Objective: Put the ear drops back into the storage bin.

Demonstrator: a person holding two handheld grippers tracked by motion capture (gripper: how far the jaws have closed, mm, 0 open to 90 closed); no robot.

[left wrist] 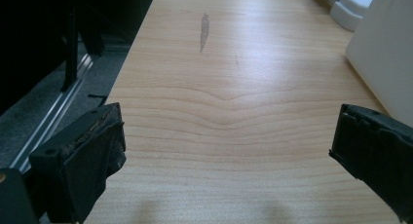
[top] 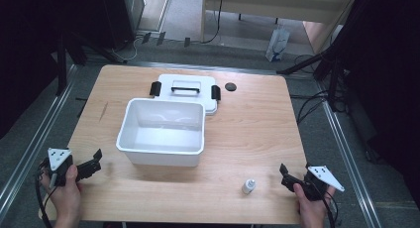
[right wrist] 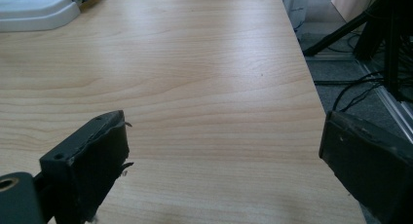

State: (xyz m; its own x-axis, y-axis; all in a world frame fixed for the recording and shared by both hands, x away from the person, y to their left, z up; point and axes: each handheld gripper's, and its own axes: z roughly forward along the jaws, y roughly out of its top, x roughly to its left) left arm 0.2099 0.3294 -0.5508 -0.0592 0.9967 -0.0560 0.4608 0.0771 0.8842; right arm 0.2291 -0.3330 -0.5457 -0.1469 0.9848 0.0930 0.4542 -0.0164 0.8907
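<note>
Near table (top: 257,134) edges, both grippers gape.

From my station I count one white plastic storage box (top: 161,131), open and standing on one wooden table (top: 257,134). One white lid (top: 187,89) with a black handle and two black latches lies behind it. One small white bottle (top: 248,186), one black disc (top: 230,86), and two handheld grippers, left gripper (top: 94,161) and right gripper (top: 285,174).

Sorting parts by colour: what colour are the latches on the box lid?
Black, on the white plastic lid behind the box; a latch shows best in the high view.
</note>
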